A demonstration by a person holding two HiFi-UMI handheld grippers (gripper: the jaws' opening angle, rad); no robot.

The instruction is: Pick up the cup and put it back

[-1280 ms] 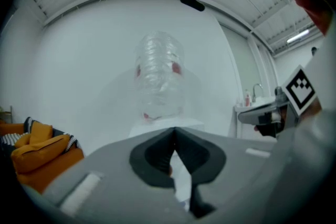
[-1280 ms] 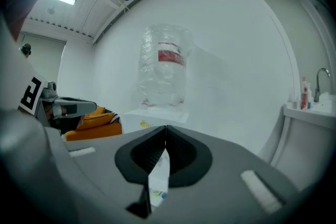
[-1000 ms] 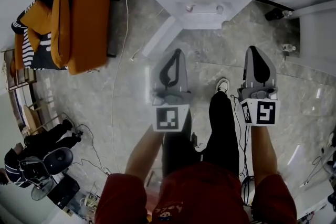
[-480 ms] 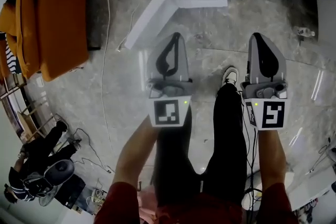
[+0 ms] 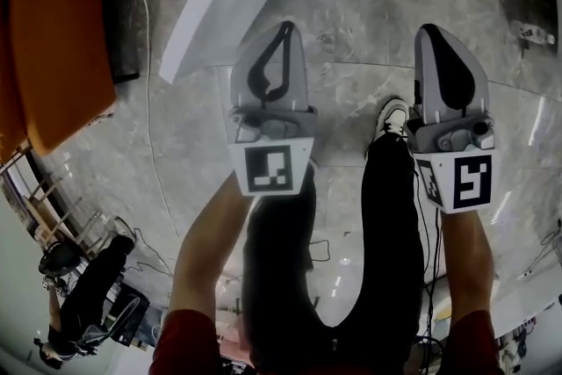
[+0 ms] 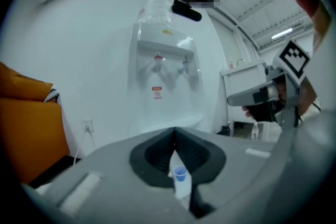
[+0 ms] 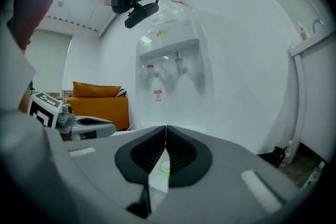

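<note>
Left gripper (image 5: 283, 29) and right gripper (image 5: 433, 32) have both sunk below the water dispenser (image 6: 165, 55) taps, jaws pressed together on nothing, so the cup task looks finished or unstarted

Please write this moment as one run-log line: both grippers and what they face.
left gripper: jaws shut, empty | right gripper: jaws shut, empty | facing: water dispenser

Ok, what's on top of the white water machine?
A clear bottle sits on top of the water dispenser. It is hazy, so how full it is cannot be seen, and the person's dark headgear covers one edge.
</note>
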